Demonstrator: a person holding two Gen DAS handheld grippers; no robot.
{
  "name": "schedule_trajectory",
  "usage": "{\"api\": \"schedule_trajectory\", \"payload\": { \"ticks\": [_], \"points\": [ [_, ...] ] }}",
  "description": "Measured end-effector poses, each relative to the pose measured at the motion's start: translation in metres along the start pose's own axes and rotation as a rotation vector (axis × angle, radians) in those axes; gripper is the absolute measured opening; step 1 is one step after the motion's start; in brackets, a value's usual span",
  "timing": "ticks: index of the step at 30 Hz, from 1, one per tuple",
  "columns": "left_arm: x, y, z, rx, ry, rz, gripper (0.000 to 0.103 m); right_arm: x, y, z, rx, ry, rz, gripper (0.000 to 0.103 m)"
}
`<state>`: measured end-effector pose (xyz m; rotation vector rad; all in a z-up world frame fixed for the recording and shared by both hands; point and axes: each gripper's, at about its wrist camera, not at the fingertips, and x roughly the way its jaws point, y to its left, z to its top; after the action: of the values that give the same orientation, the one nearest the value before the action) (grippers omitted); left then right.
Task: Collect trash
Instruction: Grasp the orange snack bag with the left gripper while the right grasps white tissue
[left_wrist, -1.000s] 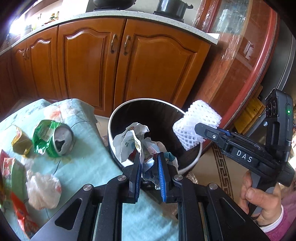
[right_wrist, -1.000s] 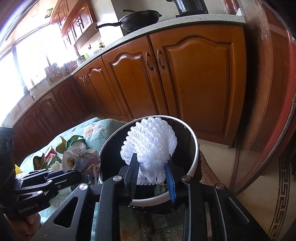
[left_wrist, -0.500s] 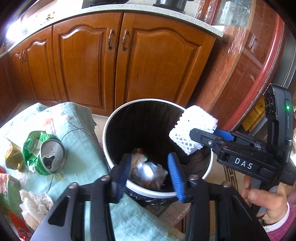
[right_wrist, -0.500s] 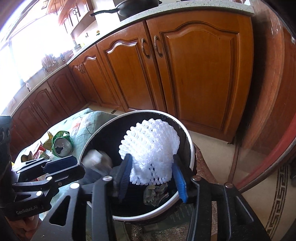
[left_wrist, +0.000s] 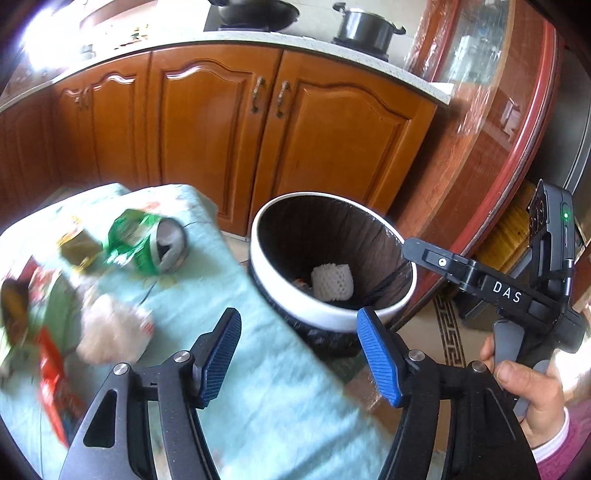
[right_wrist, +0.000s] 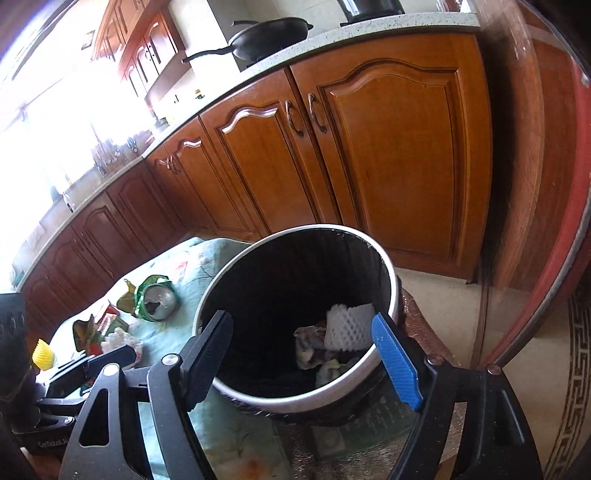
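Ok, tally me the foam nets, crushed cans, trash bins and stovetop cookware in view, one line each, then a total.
White foam net: 1, lying in the bin
Crushed green can: 1, on the cloth
Trash bin: 1
Black pan: 1
Lidded pot: 1
Total: 5

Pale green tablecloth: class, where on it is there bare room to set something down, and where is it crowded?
Free: the tablecloth strip between the crushed green can and the bin, running toward the camera. Crowded: the left side, where the can, a white wad and wrappers cluster.
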<state>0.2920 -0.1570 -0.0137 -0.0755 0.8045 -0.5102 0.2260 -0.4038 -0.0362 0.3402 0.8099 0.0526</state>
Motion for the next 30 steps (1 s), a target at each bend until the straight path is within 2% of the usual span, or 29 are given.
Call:
{"api": "schedule_trajectory", "payload": {
  "ticks": [7, 17, 24, 30],
  "points": [
    [-0.048, 0.025, -0.034, -0.049, -0.035, 0.051, 0.066, -0.013, 0.036, -0.027, -0.004, -0.017, 0.060, 0.086],
    [-0.108, 0.082, -0.078, -0.174, -0.074, 0.150, 0.067, -0.001, 0.081, -0.063, -0.010, 0.056, 0.136, 0.087],
    [-0.123, 0.104, -0.091, -0.225, -0.066, 0.175, 0.067, 0.008, 0.112, -0.074, -0.058, 0.079, 0.162, 0.087],
    [-0.124, 0.117, -0.094, -0.217, -0.055, 0.191, 0.074, 0.021, 0.126, -0.074, -0.059, 0.101, 0.189, 0.087]
  ]
}}
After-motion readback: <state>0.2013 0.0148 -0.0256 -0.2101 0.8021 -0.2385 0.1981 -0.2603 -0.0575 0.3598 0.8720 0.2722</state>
